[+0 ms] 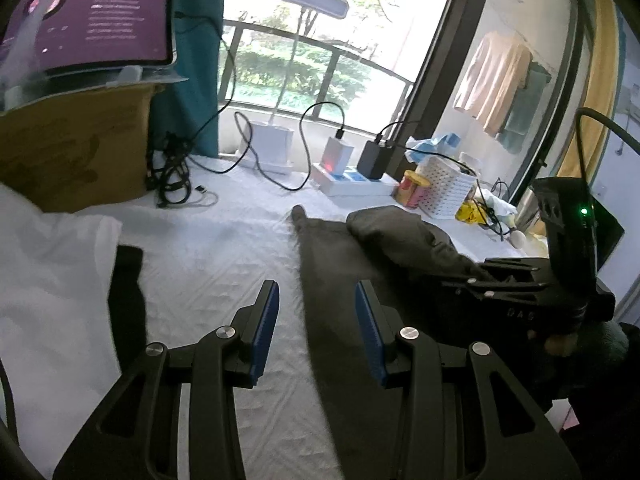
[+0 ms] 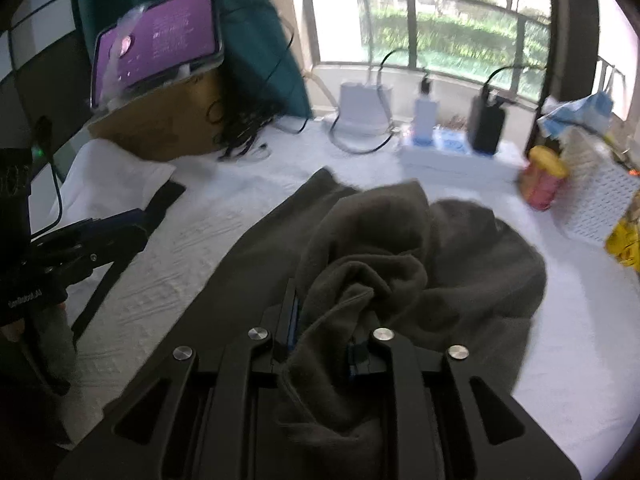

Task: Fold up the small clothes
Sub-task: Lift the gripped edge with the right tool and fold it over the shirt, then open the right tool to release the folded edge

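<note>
Item 1, nearest: my right gripper (image 2: 322, 340), jaws clenched on a bunched fold of the dark garment (image 2: 420, 248). The cloth fills the gap between the blue pads (image 2: 293, 312) and spills back over the gripper body.

Item 2: my left gripper (image 1: 316, 328), jaws released and holding nothing. It hovers over the worktop (image 1: 224, 256), with the garment's left edge under its right finger. In the right wrist view it shows at the far left (image 2: 120, 220), beside a hand (image 2: 16, 328).

Item 3: the dark garment, lying on the white-covered worktop. One long strip runs away from me towards the window; a rumpled heap sits to its right. From the left wrist view, my right gripper (image 1: 468, 276) lies low on that heap.

Item 4: white cloth (image 1: 52, 280) with a black strip (image 1: 128, 292), left of the garment and apart from it.

Item 5: cardboard box (image 1: 76, 144), left rear, carrying a tablet (image 1: 100, 20) with a purple screen. Tangled black cables (image 1: 172, 176) lie at the foot of the box.

Item 6: rear row by the window: a white lamp base (image 1: 272, 144), a power strip (image 1: 352, 180) with a white charger (image 1: 338, 152) and a black charger (image 1: 376, 158) plugged in.

Item 7: right rear: a small yellow-lidded jar (image 1: 412, 188), a white perforated basket (image 1: 448, 188), yellow packets (image 1: 472, 212).

Item 8, farthest: the window railing (image 1: 320, 52) with greenery behind, and clothes hanging (image 1: 500, 84) at the right.
</note>
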A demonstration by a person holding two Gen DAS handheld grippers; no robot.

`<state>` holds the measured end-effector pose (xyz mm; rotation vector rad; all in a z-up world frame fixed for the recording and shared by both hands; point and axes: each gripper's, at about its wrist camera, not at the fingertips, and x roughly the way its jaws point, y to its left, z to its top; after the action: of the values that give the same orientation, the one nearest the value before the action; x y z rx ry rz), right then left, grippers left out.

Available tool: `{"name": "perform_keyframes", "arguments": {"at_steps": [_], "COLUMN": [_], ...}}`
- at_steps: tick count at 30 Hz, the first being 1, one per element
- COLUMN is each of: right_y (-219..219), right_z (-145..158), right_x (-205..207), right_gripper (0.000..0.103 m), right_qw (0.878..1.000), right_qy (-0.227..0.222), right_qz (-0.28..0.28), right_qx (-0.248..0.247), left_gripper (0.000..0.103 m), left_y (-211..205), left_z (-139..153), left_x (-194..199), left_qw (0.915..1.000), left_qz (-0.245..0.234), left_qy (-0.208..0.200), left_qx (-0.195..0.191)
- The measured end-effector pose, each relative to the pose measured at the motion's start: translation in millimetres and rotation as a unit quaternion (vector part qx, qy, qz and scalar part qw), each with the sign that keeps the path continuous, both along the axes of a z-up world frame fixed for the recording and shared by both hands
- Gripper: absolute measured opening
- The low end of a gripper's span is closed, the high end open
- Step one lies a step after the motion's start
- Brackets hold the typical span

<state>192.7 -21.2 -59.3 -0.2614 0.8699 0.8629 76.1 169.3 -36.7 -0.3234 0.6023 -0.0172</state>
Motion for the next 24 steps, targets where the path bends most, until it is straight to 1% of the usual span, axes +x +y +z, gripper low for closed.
{"name": "perform_keyframes", "arguments": {"at_steps": [1,2,3,4,6,8,10,13,14,15,16,20,24], "right_y": [4.1,8.1,9.1,11.5,14.8,17.3,16.1,6.5,0.9,-3.0,-9.1,-40.6,-76.0], "right_z": [-2.8,-4.6,-3.8,-1.3,5.8,12.0,18.6,29.6,33.8,37.0,41.7,59.3,66.2], "right_x": [-1.1,-5.0,-10.3,-18.0,-33.3,-46.5,-59.2,-72.1,-75.4,-77.2,-79.8,-87.6,-81.7], "right_gripper": [0.023,0.027,0.034,0.038,0.050,0.059,0.059,0.059,0.062,0.067,0.067,0.068,0.069], "right_qw": [1.000,1.000,0.999,0.999,0.998,0.996,0.994,0.992,0.992,0.992,0.993,0.992,0.994], "right_qy": [0.012,0.023,0.025,0.024,0.022,0.020,0.018,0.010,0.008,0.003,-0.005,-0.026,-0.046], "right_qz": [0.006,0.017,0.026,0.040,0.066,0.087,0.108,0.119,0.118,0.116,0.112,0.098,0.056], "right_qx": [-0.005,-0.008,-0.007,-0.003,0.009,0.015,0.021,0.036,0.041,0.043,0.048,0.074,0.084], "left_gripper": [0.042,0.042,0.042,0.042,0.042,0.042,0.042,0.042,0.042,0.042,0.042,0.042,0.042], "left_y": [1.6,3.2,4.9,6.6,7.8,8.7,7.5,1.2,-1.3,-5.0,-10.0,-27.1,-42.0], "left_z": [-0.7,-1.3,-1.7,-1.9,-1.9,-1.3,-0.1,2.9,3.6,4.9,7.0,17.6,26.6], "left_x": [-1.6,-3.4,-5.6,-8.2,-12.2,-16.0,-19.6,-23.0,-22.0,-22.4,-22.5,-26.3,-28.8], "left_qw": [1.0000,1.0000,0.9999,0.9999,0.9998,0.9996,0.9995,0.9995,0.9995,0.9996,0.9996,0.9996,0.9993], "left_qz": [0.003,0.005,0.008,0.011,0.017,0.022,0.025,0.024,0.022,0.020,0.016,0.006,-0.003], "left_qy": [0.002,0.004,0.005,0.007,0.010,0.013,0.015,0.014,0.014,0.014,0.013,0.005,-0.003], "left_qx": [0.001,0.001,0.002,0.004,0.006,0.010,0.011,0.013,0.015,0.016,0.018,0.029,0.037]}}
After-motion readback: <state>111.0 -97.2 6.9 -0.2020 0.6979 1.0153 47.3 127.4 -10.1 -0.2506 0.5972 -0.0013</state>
